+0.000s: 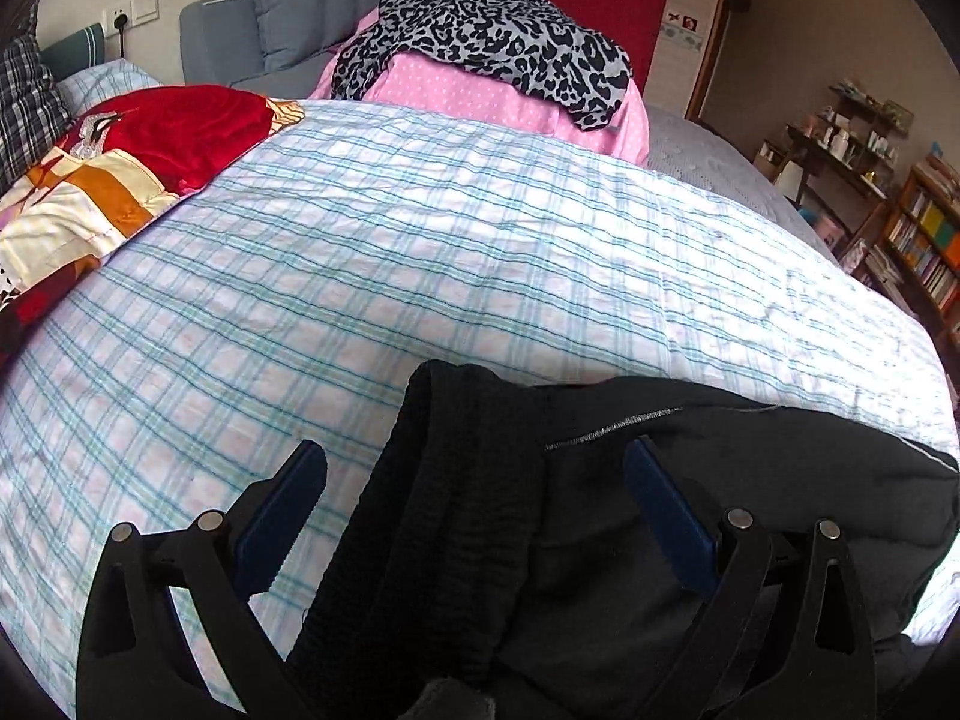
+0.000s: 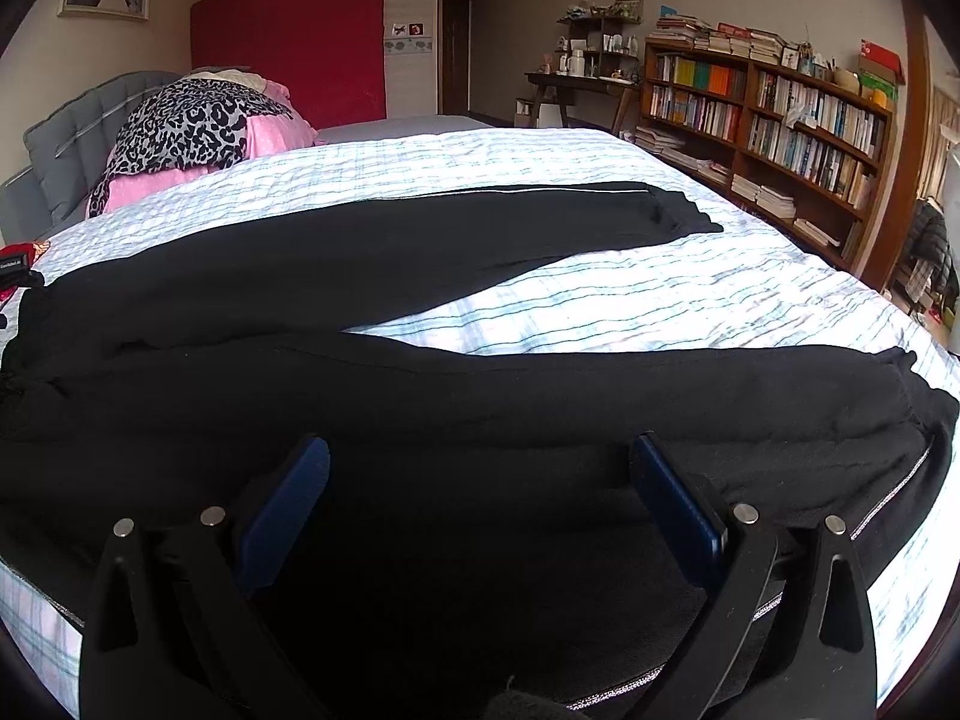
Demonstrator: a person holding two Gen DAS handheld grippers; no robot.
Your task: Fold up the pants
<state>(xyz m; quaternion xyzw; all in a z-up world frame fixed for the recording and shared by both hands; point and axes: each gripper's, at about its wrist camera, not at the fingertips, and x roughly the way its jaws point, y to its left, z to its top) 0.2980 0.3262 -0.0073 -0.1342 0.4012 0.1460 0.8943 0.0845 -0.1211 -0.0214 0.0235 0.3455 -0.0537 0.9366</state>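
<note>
Jaws of both grippers gape above black pants (image 2: pixel 420 264).

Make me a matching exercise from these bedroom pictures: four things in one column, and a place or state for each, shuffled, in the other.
Things
1. black pants
2. leopard-print cloth
3. bookshelf
4. left gripper

Places or states
A. against the wall beside the bed
B. open, over the ribbed waistband
C. draped on the pink bedding at the head of the bed
D. spread flat on the checked sheet, legs apart

Pairs: 1-D, 2-C, 3-A, 4-B
</note>
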